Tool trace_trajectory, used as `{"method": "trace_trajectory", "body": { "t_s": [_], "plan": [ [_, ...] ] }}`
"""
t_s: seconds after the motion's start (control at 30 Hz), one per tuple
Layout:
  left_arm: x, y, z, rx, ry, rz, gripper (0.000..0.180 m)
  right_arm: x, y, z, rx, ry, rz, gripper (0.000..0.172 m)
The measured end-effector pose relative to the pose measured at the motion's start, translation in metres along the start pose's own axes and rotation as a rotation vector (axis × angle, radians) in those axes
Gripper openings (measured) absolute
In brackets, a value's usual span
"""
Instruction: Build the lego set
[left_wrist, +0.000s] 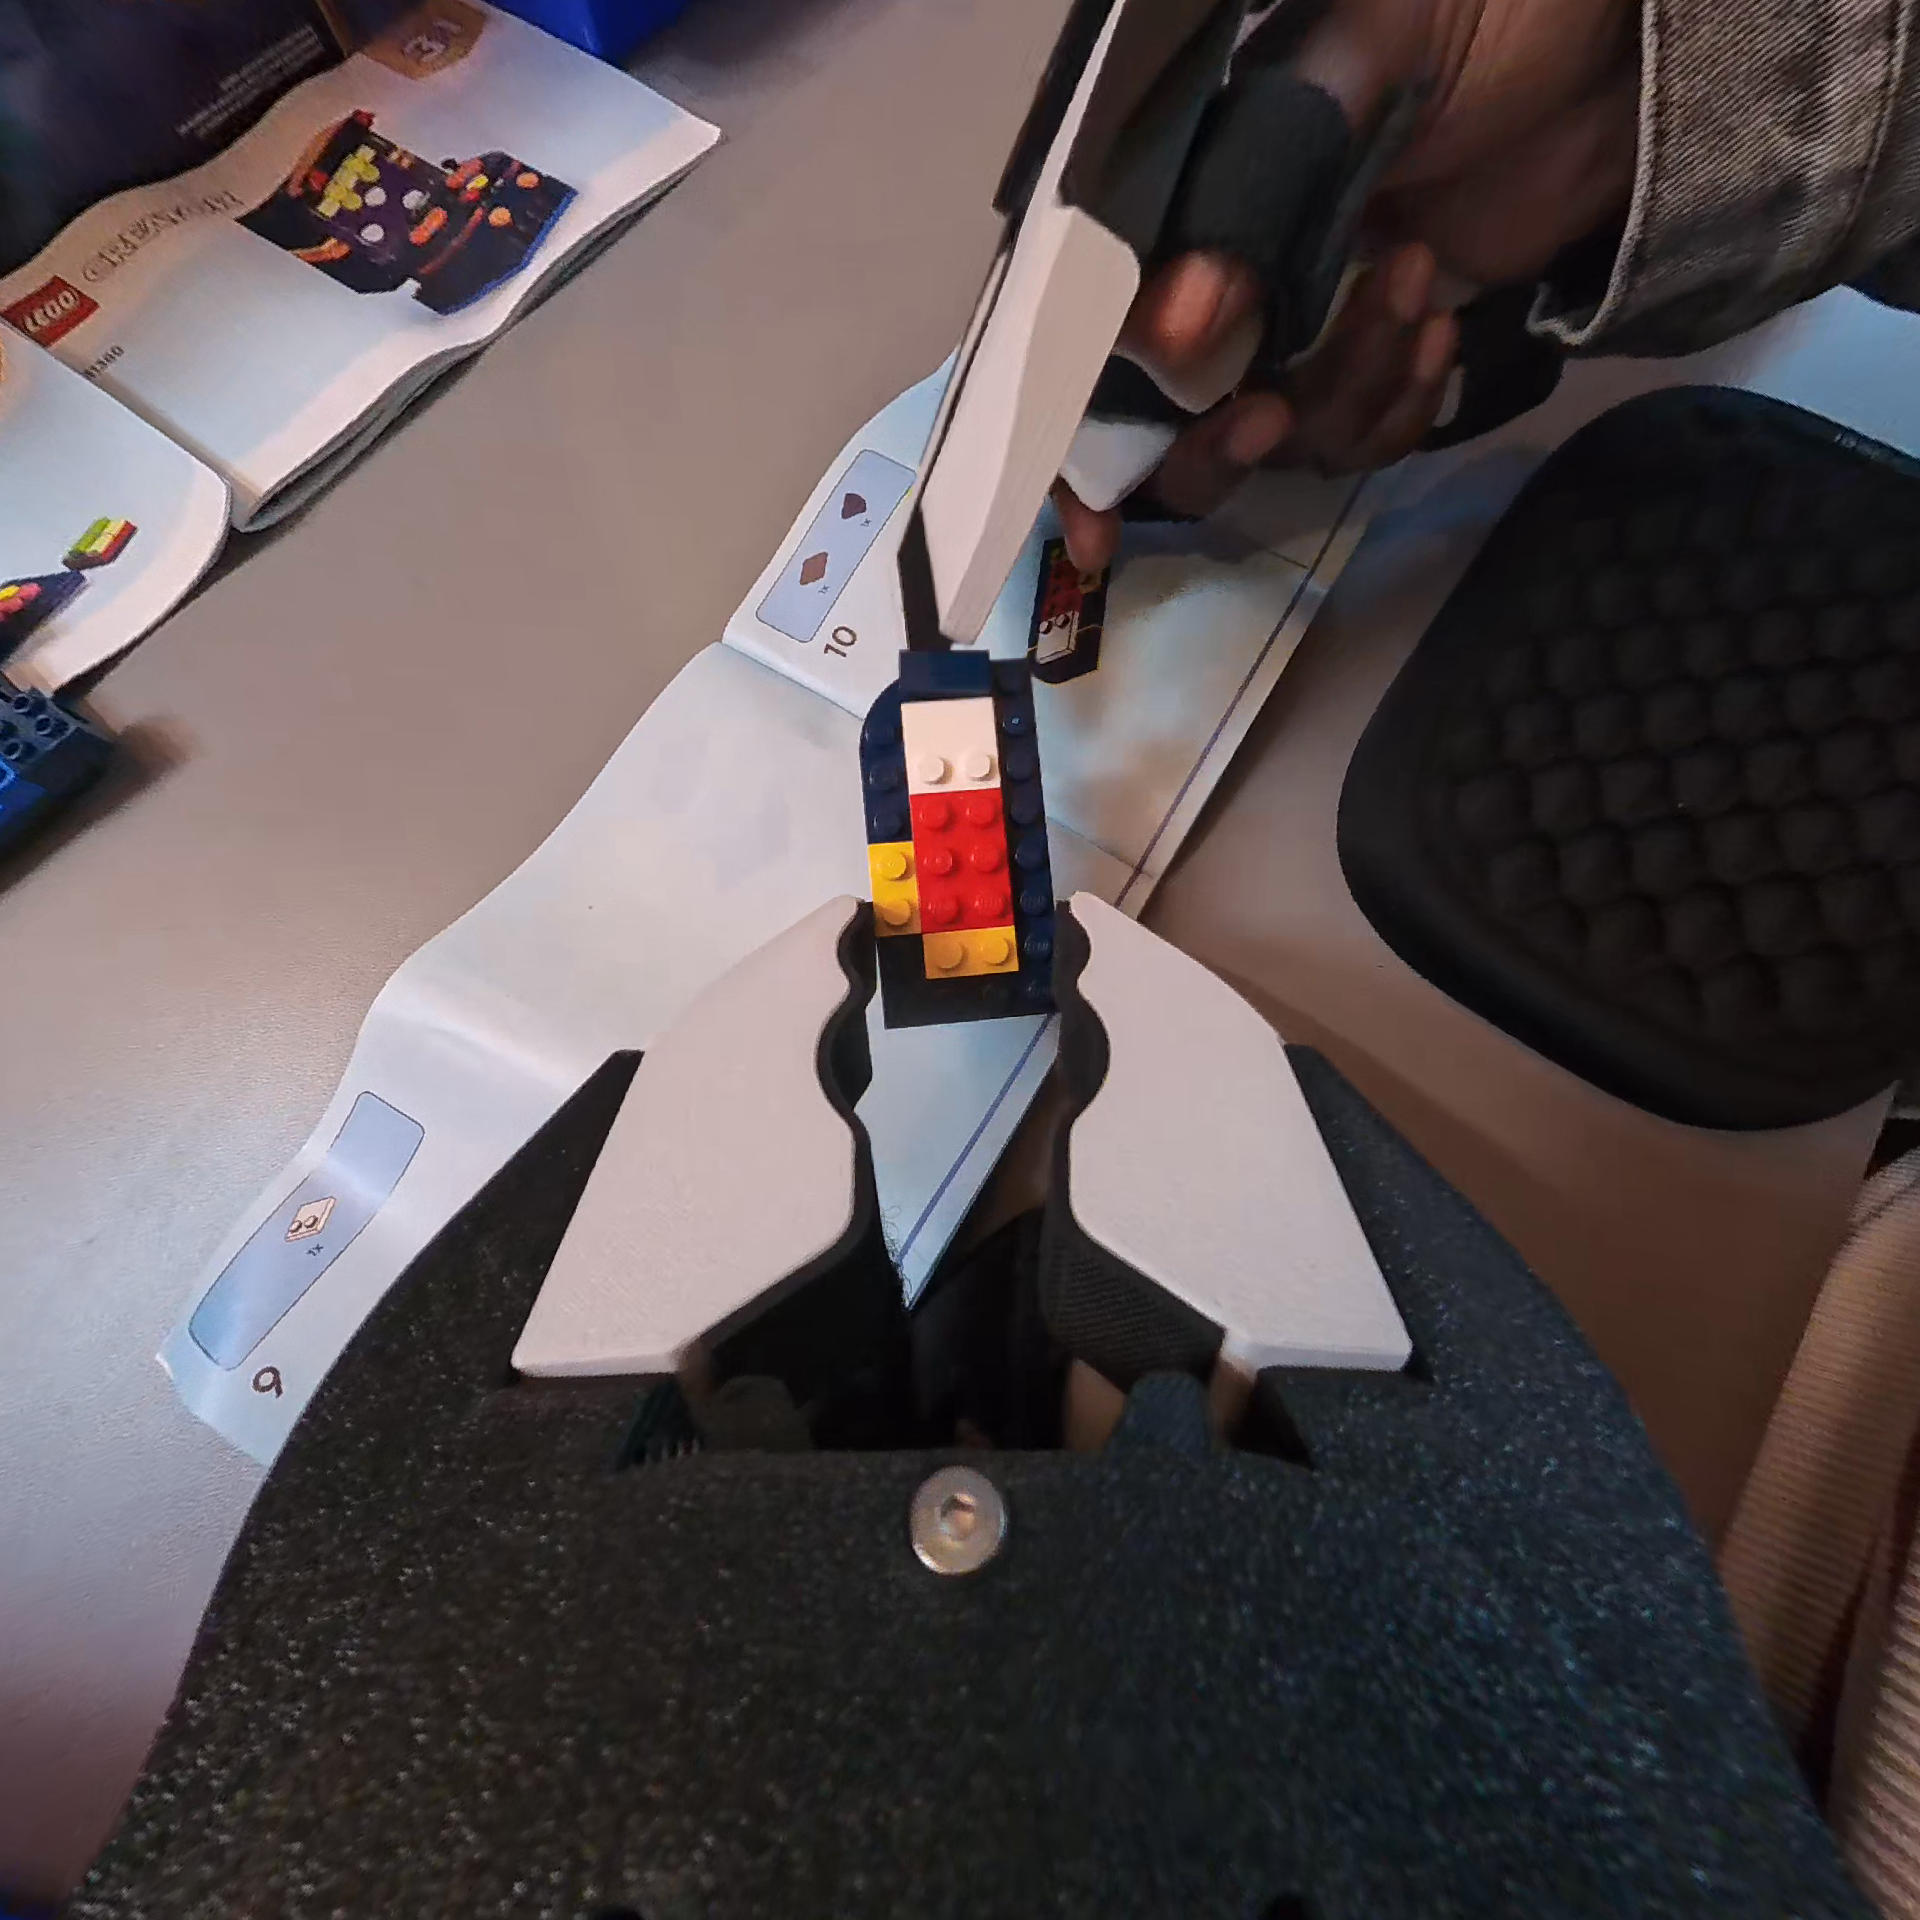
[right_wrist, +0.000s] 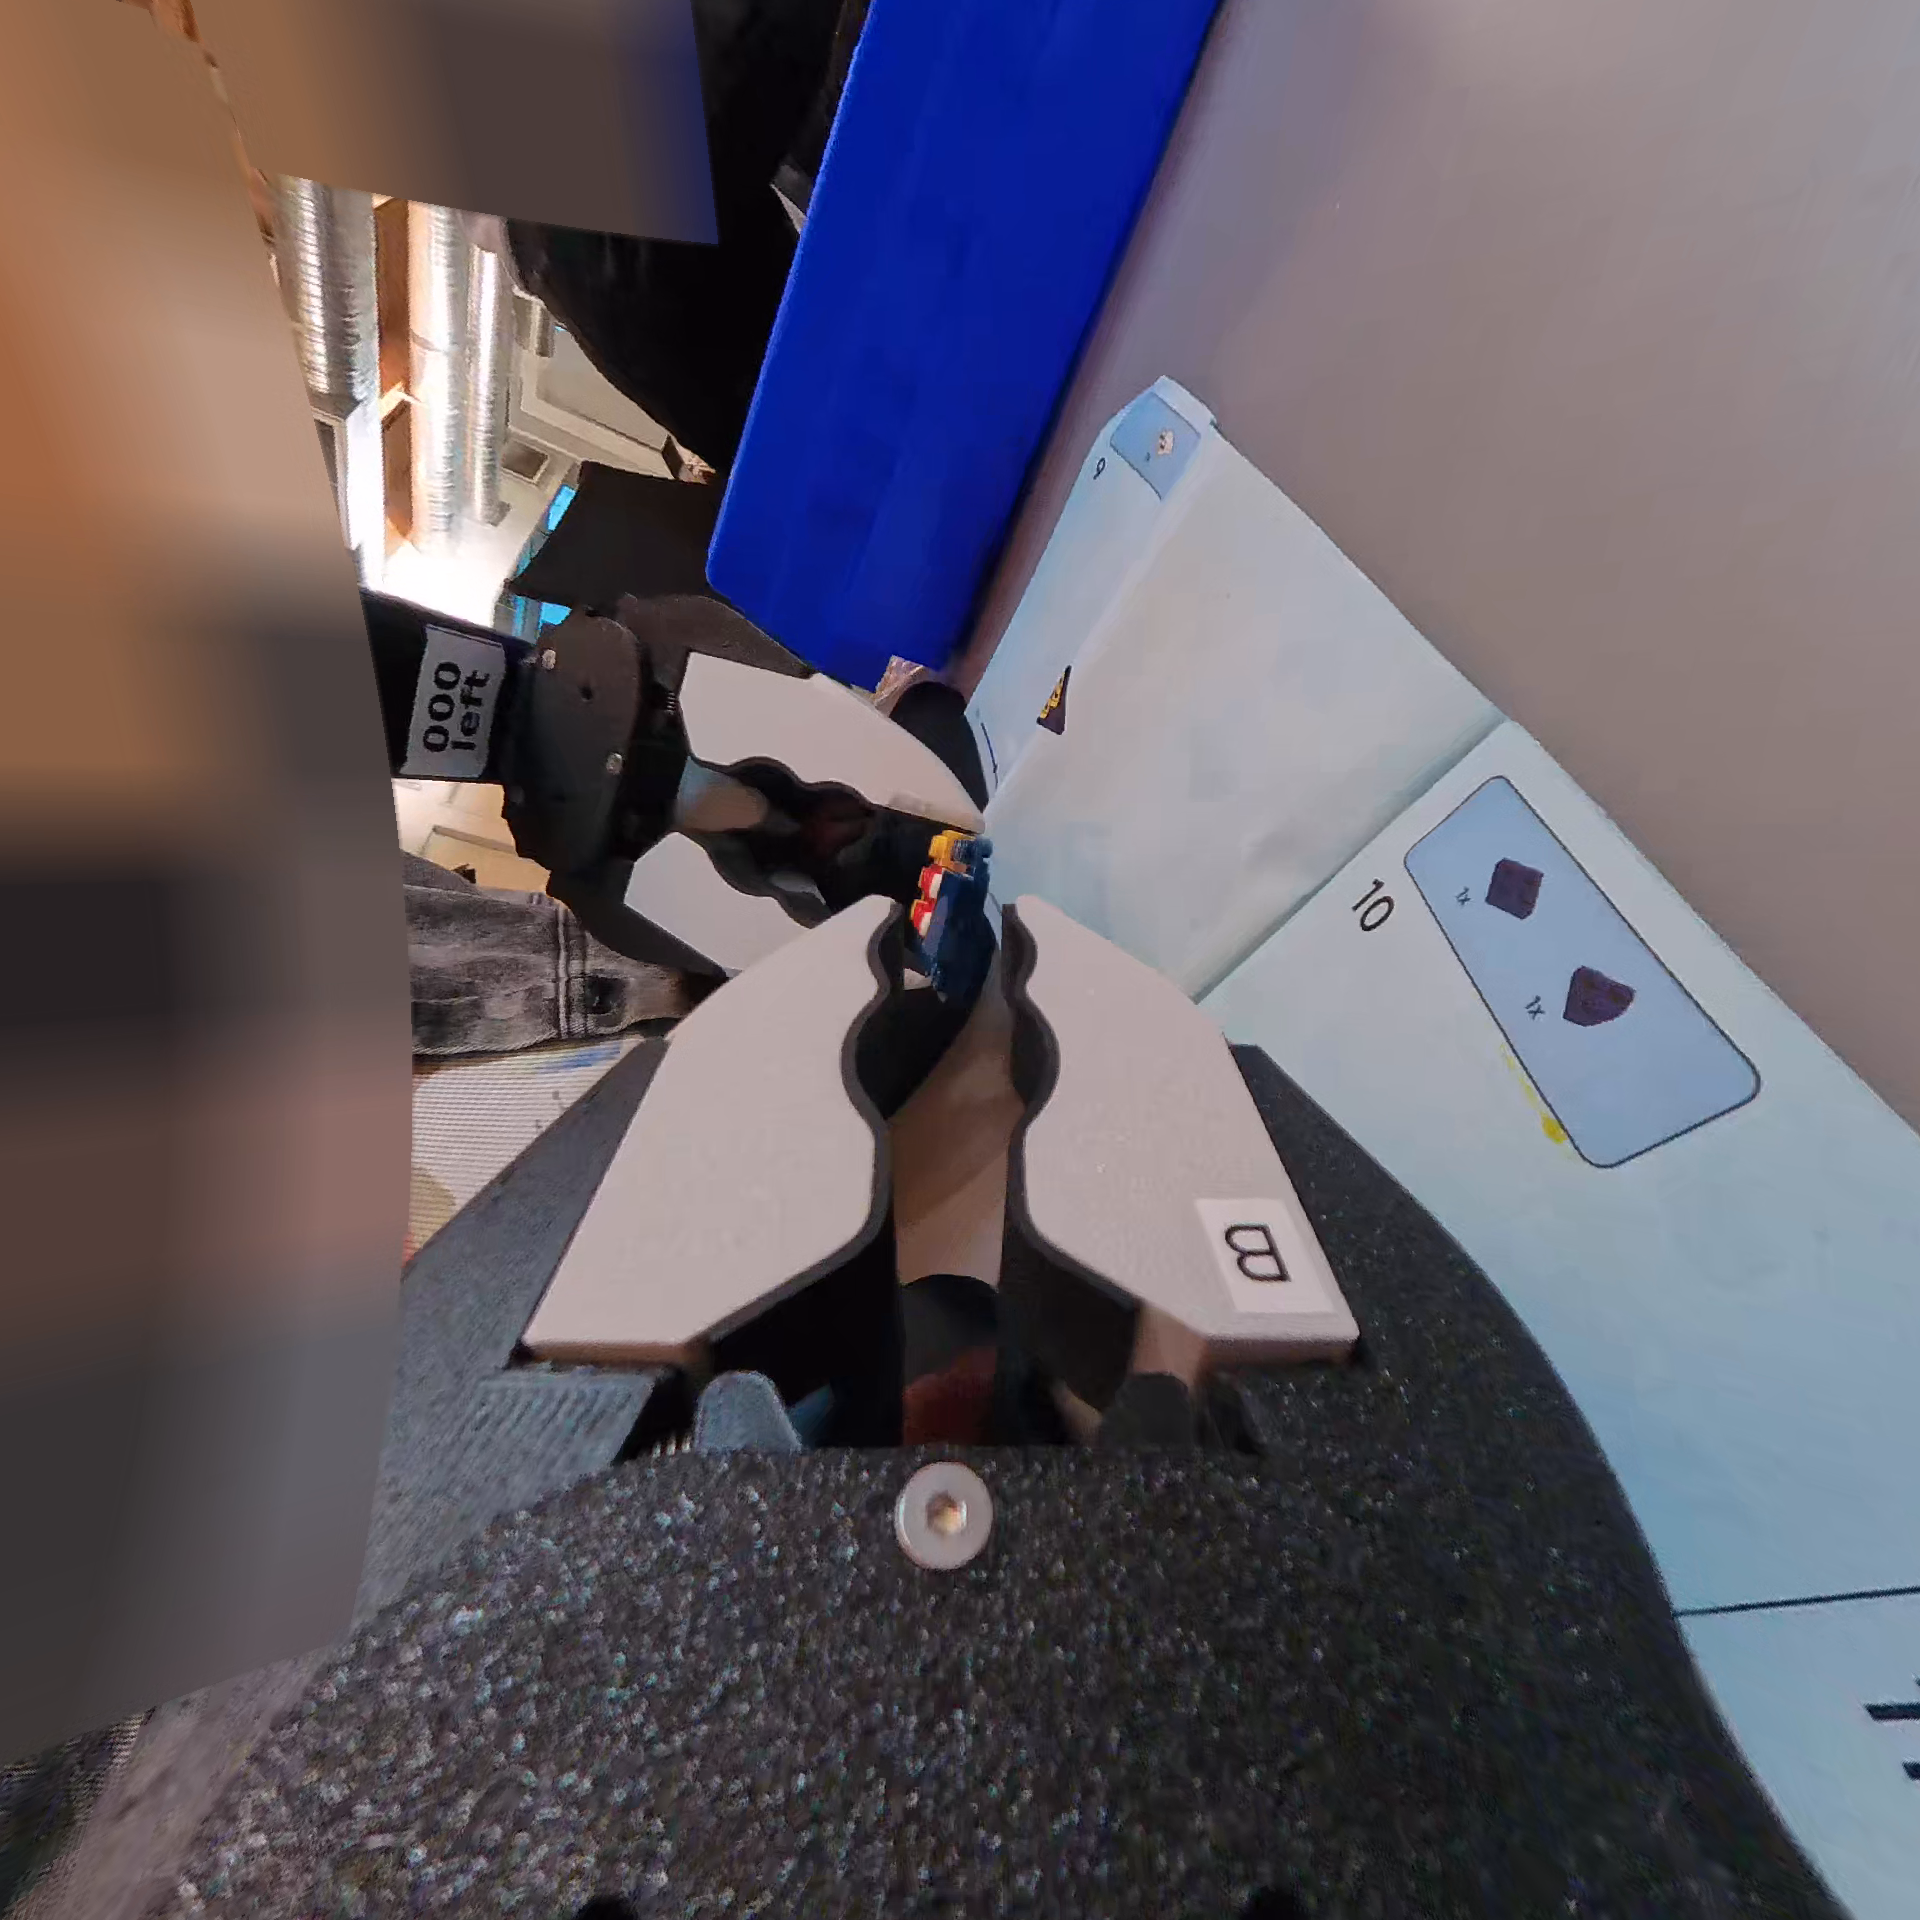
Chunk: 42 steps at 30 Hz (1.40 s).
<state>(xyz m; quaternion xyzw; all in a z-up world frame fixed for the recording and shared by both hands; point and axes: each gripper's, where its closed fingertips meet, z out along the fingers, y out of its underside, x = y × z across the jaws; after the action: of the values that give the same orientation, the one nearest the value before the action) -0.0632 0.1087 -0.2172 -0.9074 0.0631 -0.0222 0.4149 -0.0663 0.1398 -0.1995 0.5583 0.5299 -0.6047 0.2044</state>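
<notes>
A flat brick assembly (left_wrist: 956, 842), built on a dark blue plate with white, red and yellow bricks on top, is held clear of the table, above an open instruction booklet (left_wrist: 665, 852). Its near end is clamped between the pads of the left gripper (left_wrist: 961, 925), one pad against each long edge. Its far end is flanked by the parted fingertips of the right gripper (right_wrist: 951, 914), and a narrow gap is seen beside the plate. The right gripper is carried by a hand (left_wrist: 1351, 312) in a grey denim sleeve (left_wrist: 1766, 156). The booklet is spread on a plain grey table (left_wrist: 468, 644); printed step numbers and part diagrams are borne on its pale blue pages. A second, closed booklet (left_wrist: 343, 260) with a red brand logo on its cover is laid farther off, near loose blue bricks (left_wrist: 31, 769). A black quilted cushion (left_wrist: 1642, 748) is seen beside the table edge, and a blue bin (right_wrist: 935, 312) behind the booklet. A white printed label (right_wrist: 452, 707) is fixed to the left gripper's body, and a lettered sticker (right_wrist: 1262, 1252) to one right finger. Silver ducts (right_wrist: 447, 343) are visible in the room beyond.
</notes>
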Motion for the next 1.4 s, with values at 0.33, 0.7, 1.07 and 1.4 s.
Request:
{"method": "trace_trajectory", "body": {
  "t_s": [0.33,0.7,1.07,1.4],
  "plan": [
    [0.004,-0.001,-0.003,0.010,-0.010,0.073,0.032,-0.004,0.007,0.001,-0.054,-0.021,0.005,0.008],
    [0.003,-0.002,-0.005,-0.006,-0.080,0.240,0.032,-0.008,0.011,0.002,-0.087,-0.011,-0.004,0.007],
    [0.001,-0.008,-0.012,0.029,-0.136,0.327,0.032,-0.017,0.009,0.004,-0.070,-0.007,-0.120,0.007],
    [-0.004,-0.046,-0.052,0.342,-0.121,0.334,0.044,-0.058,-0.009,-0.002,-0.090,0.279,-0.832,0.007]
  ]
}}
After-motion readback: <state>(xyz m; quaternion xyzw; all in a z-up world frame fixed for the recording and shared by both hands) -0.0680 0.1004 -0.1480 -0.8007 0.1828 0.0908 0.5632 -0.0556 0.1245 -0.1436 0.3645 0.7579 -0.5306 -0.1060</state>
